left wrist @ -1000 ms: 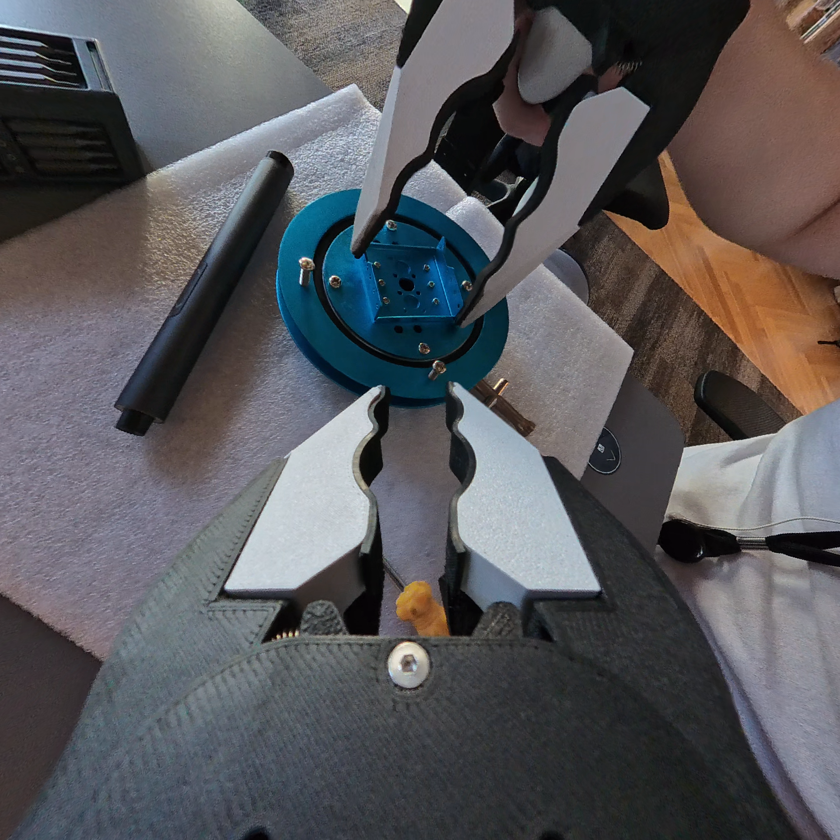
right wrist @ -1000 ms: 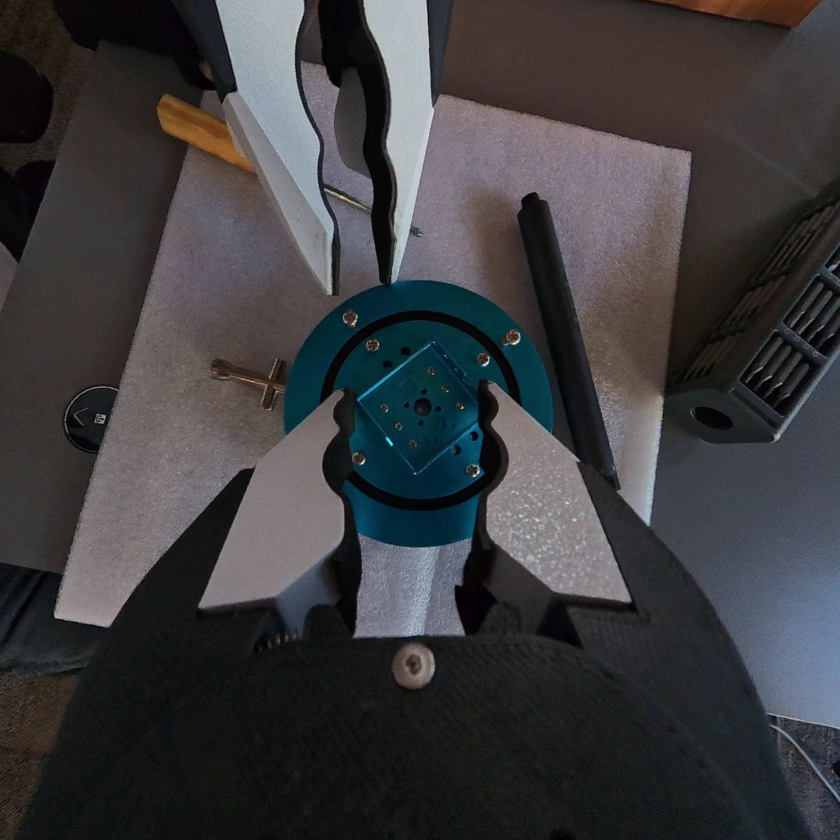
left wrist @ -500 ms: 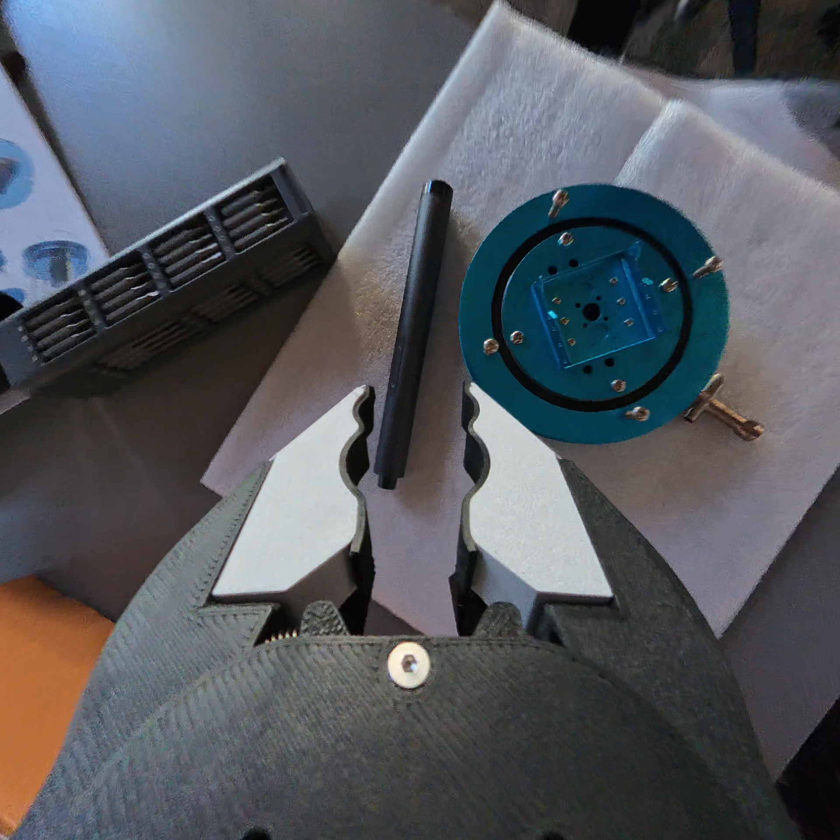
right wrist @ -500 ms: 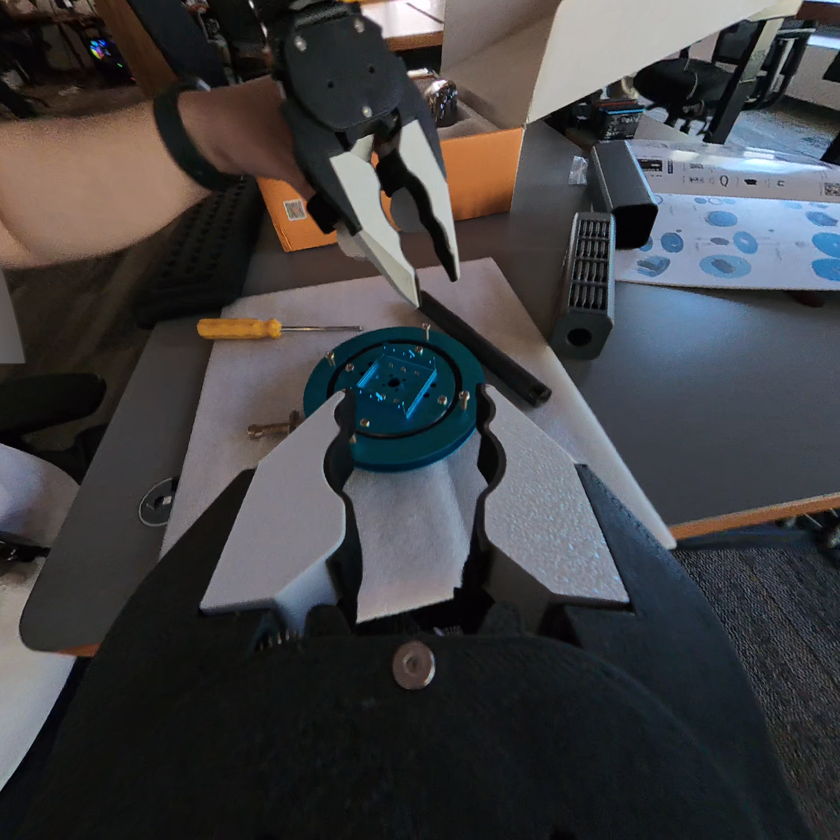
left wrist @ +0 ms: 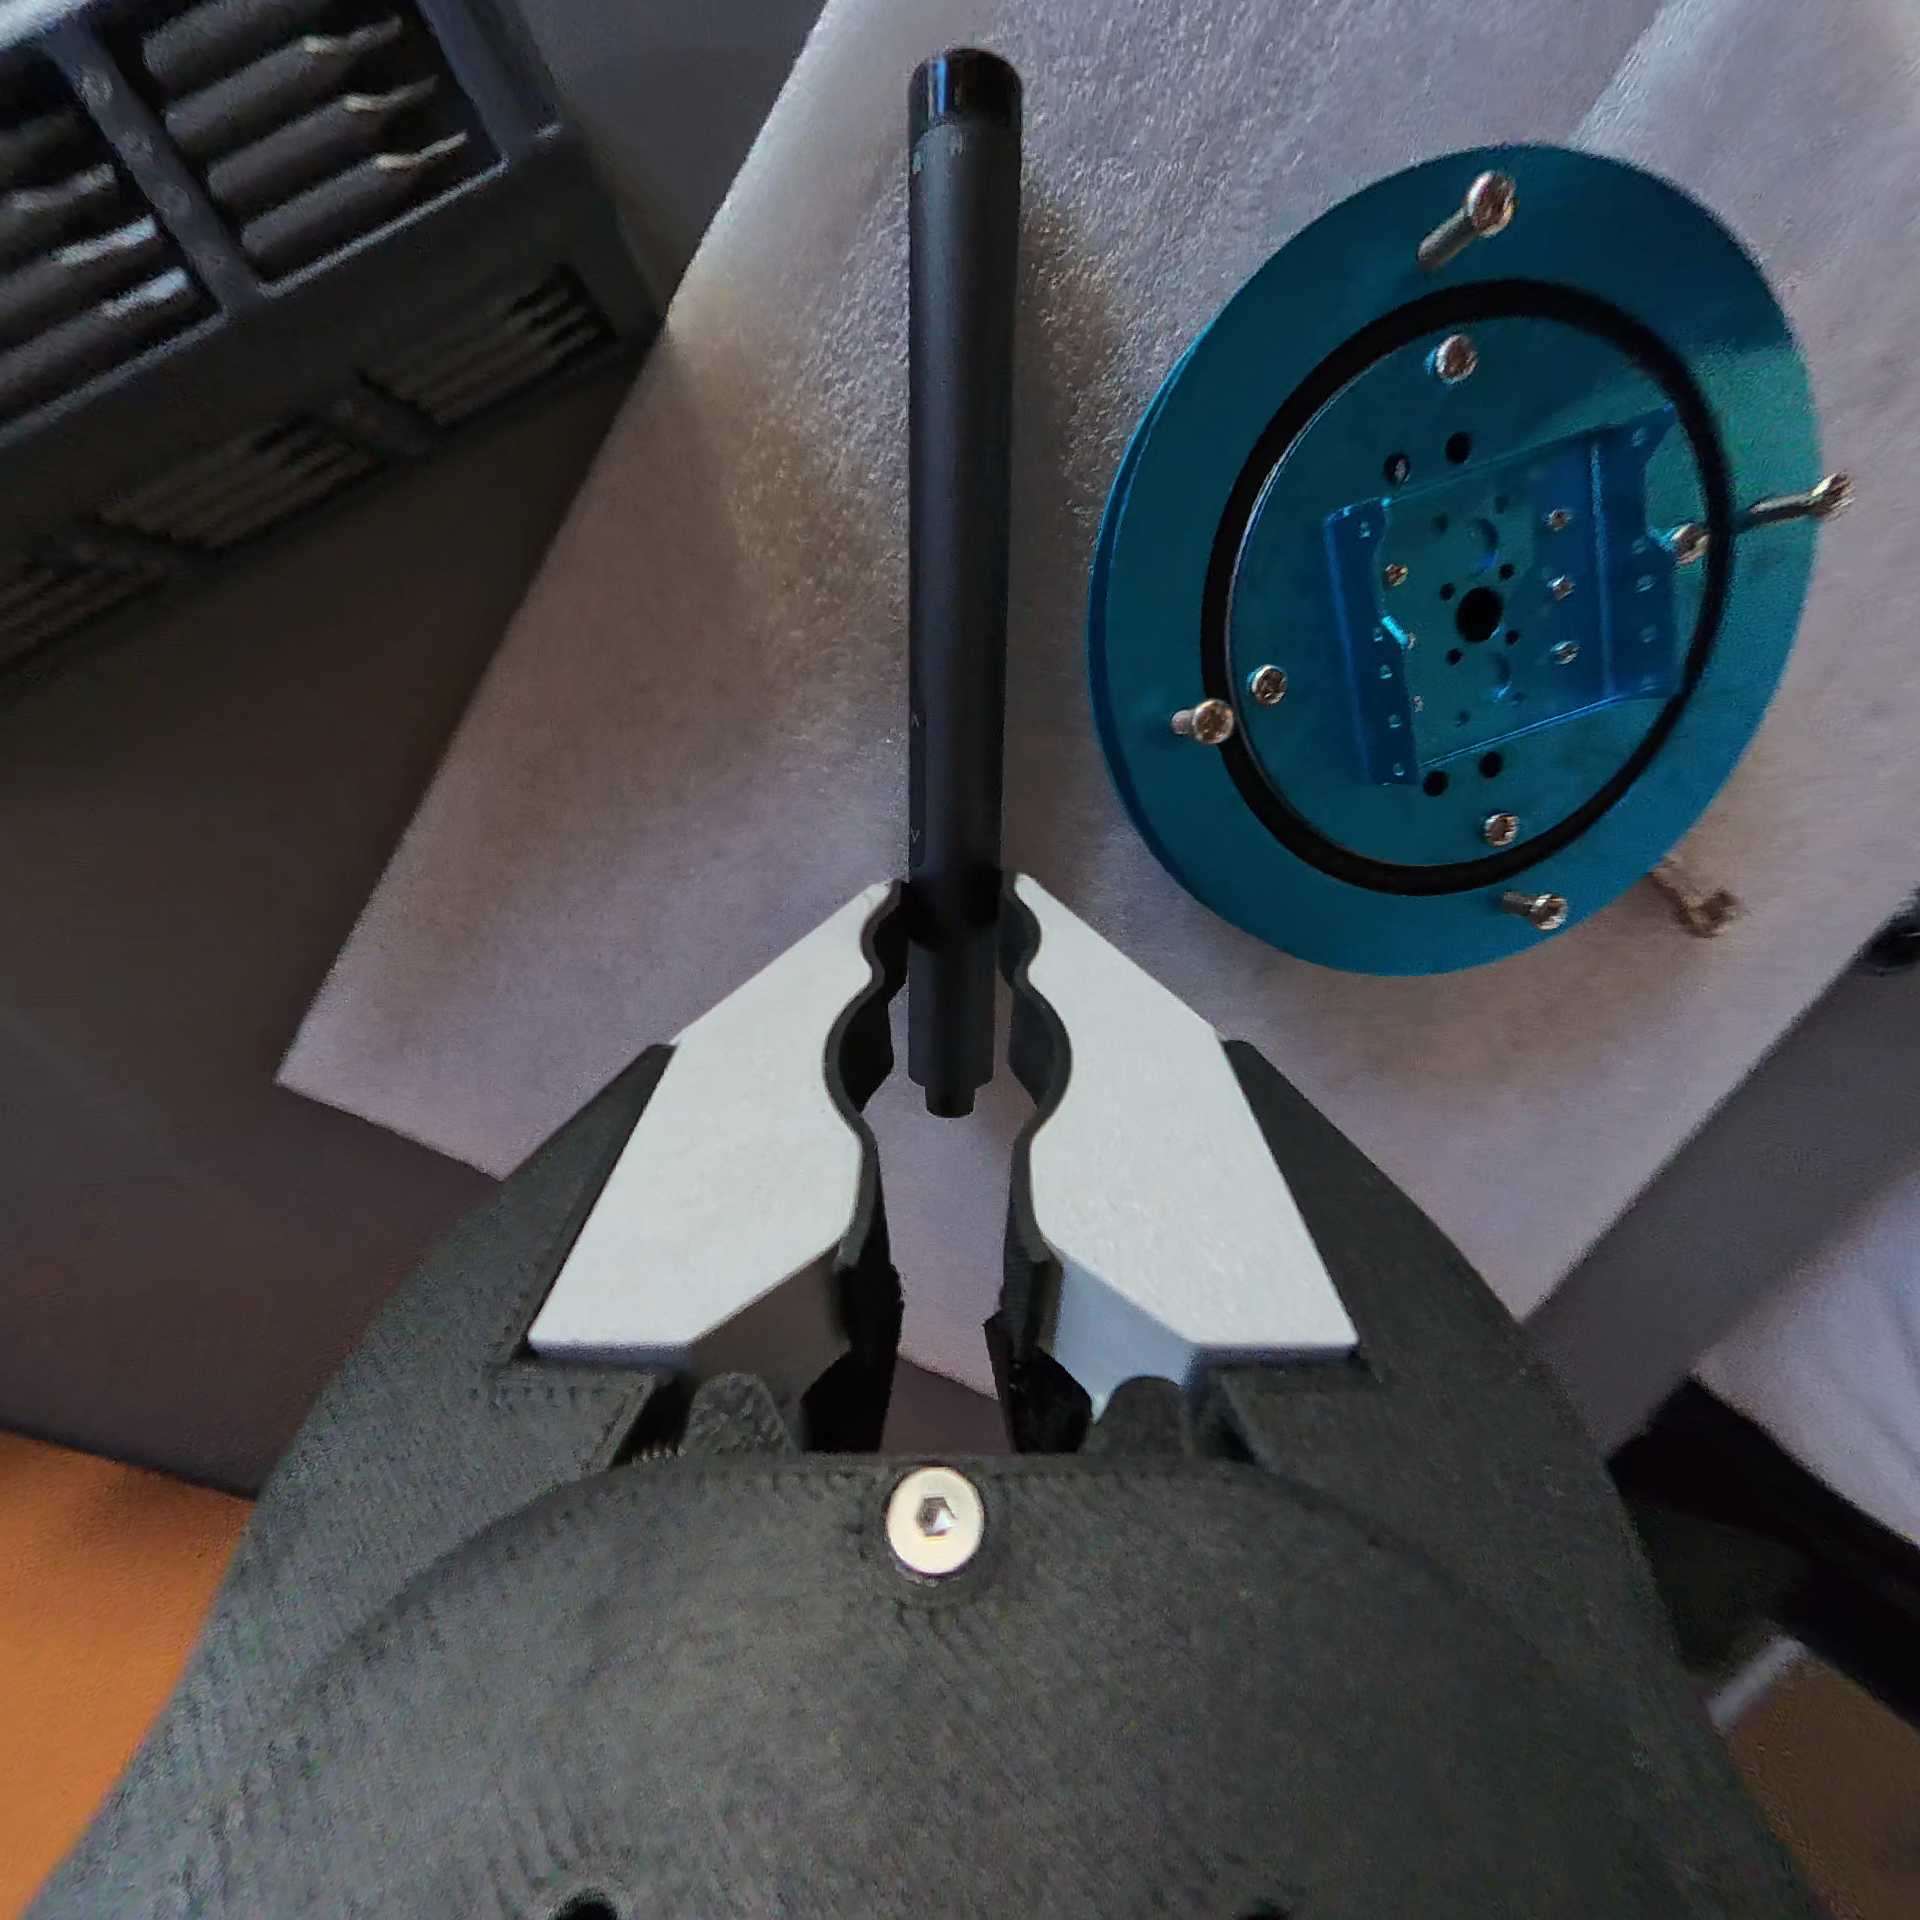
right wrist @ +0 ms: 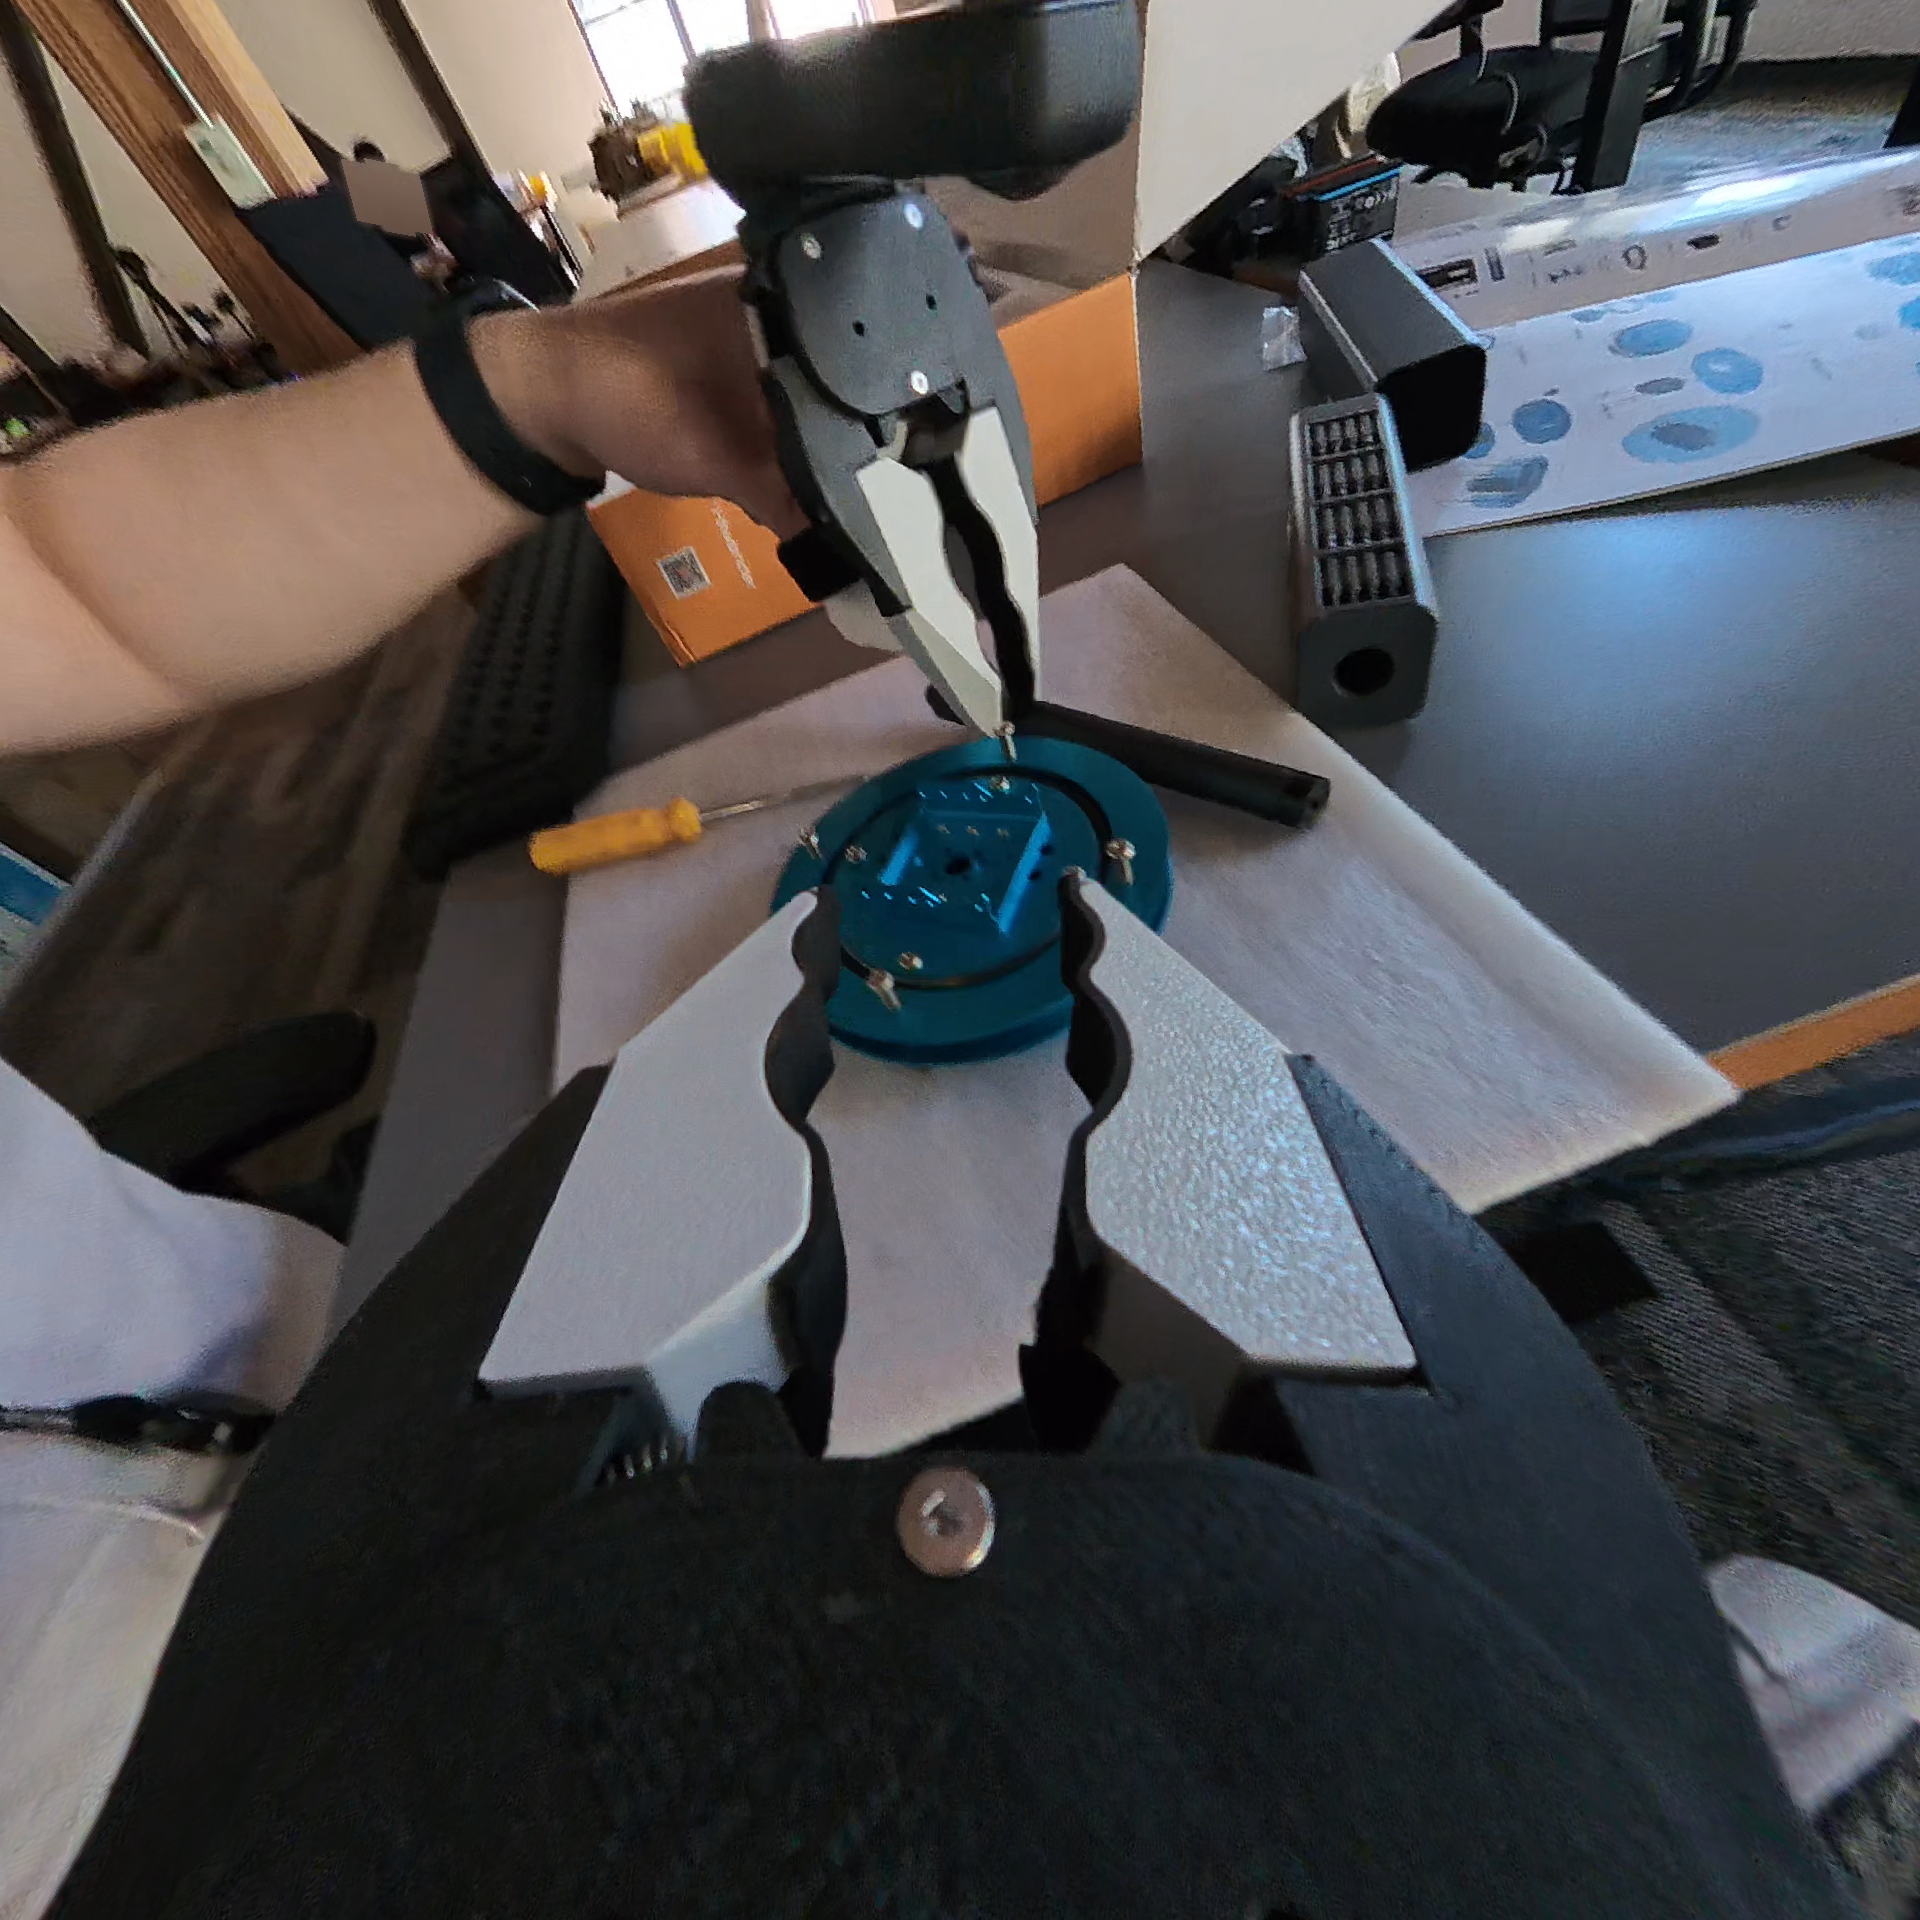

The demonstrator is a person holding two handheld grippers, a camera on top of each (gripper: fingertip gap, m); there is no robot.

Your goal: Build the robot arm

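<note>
The left hand-held gripper (left wrist: 951, 904) has its jaws set around the near end of a black cylindrical tool handle (left wrist: 956, 540) that lies on a white foam sheet (left wrist: 727, 644); the fingertips (left wrist: 1049, 914) flank the handle closely, yet whether they press on it or merely bracket it cannot be told from the left wrist view. In the right wrist view the same gripper (right wrist: 997, 707) comes down steeply from a bare forearm with a dark wristband (right wrist: 488, 416), its tips at the far end of that handle (right wrist: 1195, 764). To the left of the handle in the left wrist view stands a dark grey bit case (left wrist: 260, 260) on the grey counter (left wrist: 208, 831), its slots filled with rows of screwdriver bits. To the right lies a blue round turntable plate (left wrist: 1455, 561) with a square blue bracket (left wrist: 1496, 623) at its centre and several silver screws (left wrist: 1205, 720) standing partly out of it. The right hand-held gripper (right wrist: 940, 894) hangs with jaws wide apart, holding nothing, just in front of the plate (right wrist: 977, 914). A yellow-handled screwdriver (right wrist: 613, 831) rests left of the plate, and an orange cardboard box (right wrist: 1081, 395) stands open behind, its contents hidden.
</note>
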